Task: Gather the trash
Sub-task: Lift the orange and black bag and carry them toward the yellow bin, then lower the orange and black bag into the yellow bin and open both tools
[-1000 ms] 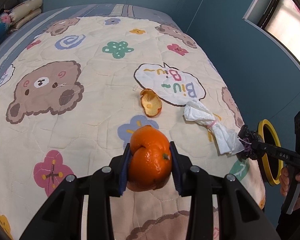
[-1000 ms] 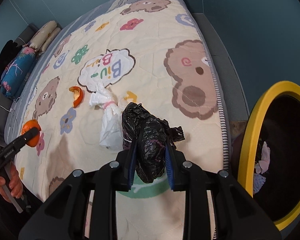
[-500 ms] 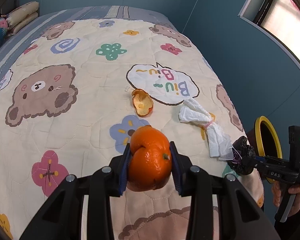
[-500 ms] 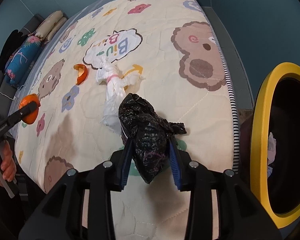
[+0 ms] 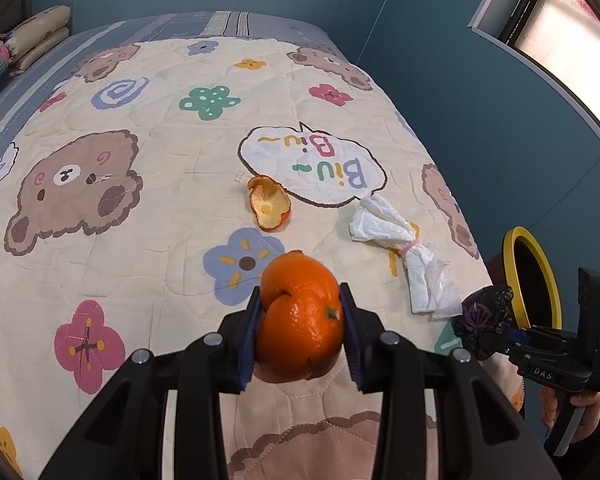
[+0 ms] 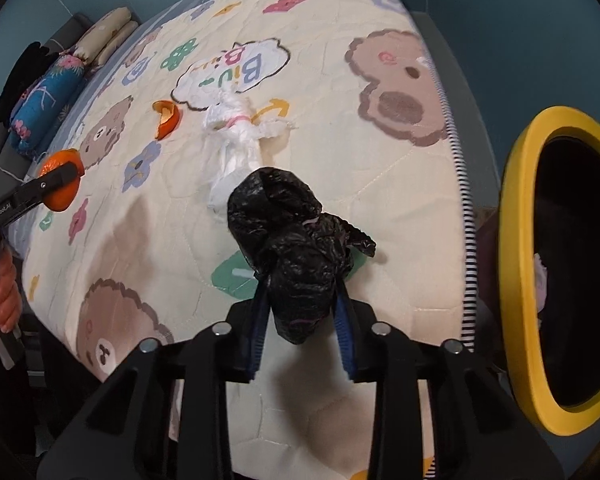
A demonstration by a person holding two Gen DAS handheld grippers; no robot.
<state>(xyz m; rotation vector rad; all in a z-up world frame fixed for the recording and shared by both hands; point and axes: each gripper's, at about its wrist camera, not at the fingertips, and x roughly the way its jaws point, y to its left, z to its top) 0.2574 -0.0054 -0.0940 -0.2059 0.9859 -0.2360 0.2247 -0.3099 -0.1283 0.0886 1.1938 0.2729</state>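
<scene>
My left gripper (image 5: 300, 320) is shut on an orange peel ball (image 5: 300, 316) and holds it above the bed's near edge; it also shows in the right wrist view (image 6: 60, 184). My right gripper (image 6: 300, 320) is shut on a crumpled black plastic bag (image 6: 296, 248), held above the bed's edge beside the yellow-rimmed bin (image 6: 520, 280). In the left wrist view the bag (image 5: 484, 316) and the bin (image 5: 512, 264) are at the right. A loose orange peel (image 5: 270, 208) and a white tissue wad (image 5: 404, 248) tied with a pink band lie on the quilt.
The bed carries a cream quilt (image 5: 140, 208) with bears and flowers. Pillows (image 6: 60, 80) lie at its far end. Blue walls (image 5: 480, 100) stand close on the right. The bin holds some trash (image 6: 540, 280) inside.
The right gripper with the black bag has moved back from the tissue toward the bed's edge, and the bin looms larger. The left gripper with the orange peel has drawn back slightly.
</scene>
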